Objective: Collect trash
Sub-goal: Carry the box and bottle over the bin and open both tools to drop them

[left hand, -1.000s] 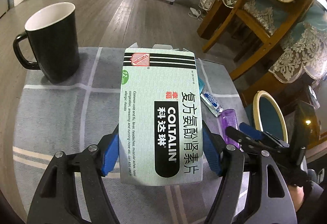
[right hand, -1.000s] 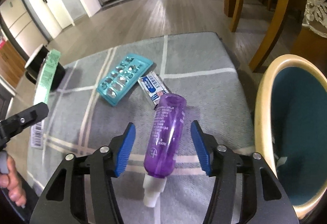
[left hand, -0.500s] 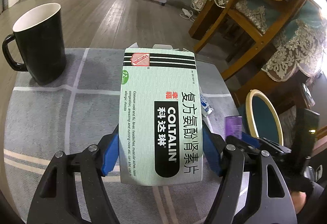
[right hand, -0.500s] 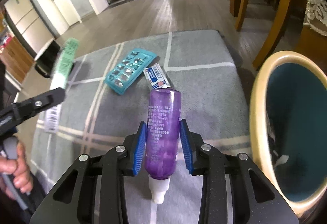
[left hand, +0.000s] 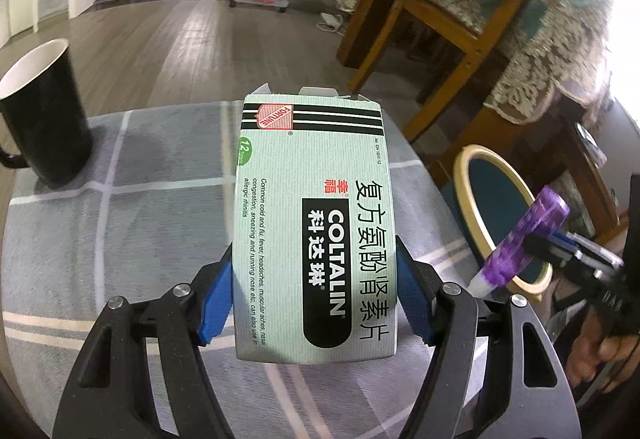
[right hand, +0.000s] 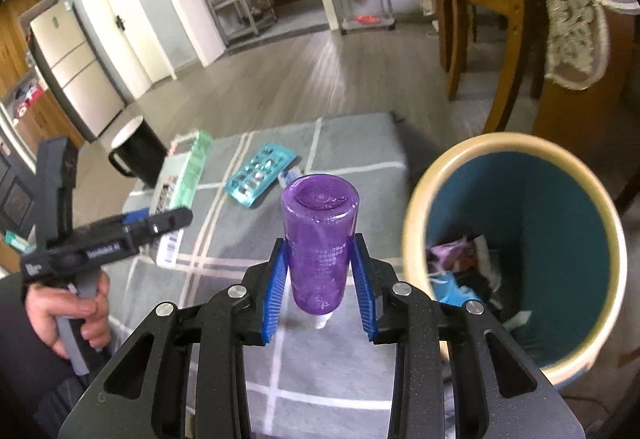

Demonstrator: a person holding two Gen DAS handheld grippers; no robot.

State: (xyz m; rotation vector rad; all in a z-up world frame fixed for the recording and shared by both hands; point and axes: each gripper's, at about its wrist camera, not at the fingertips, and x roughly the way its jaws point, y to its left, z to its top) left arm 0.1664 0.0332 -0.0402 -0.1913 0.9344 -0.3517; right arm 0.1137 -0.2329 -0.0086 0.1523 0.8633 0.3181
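My left gripper (left hand: 314, 299) is shut on a pale green Coltalin medicine box (left hand: 314, 215) and holds it above the grey checked table; the box also shows in the right wrist view (right hand: 182, 175). My right gripper (right hand: 320, 279) is shut on a purple spray bottle (right hand: 318, 235), lifted off the table with its white nozzle pointing down; the bottle also shows in the left wrist view (left hand: 524, 243). The teal bin with a cream rim (right hand: 416, 207) stands just right of the table and holds trash. A teal blister pack (right hand: 260, 175) and a small blue-white sachet (right hand: 290, 173) lie on the table.
A black mug (left hand: 40, 119) stands at the table's far left. Wooden chairs with lace covers (left hand: 480, 19) stand behind the bin (left hand: 464, 175). Metal shelves and a fridge (right hand: 76, 71) are across the wood floor.
My right gripper closed on the purple bottle and lifted it off the table, tilting it upright toward the bin. My left gripper, holding the box, shifted right.
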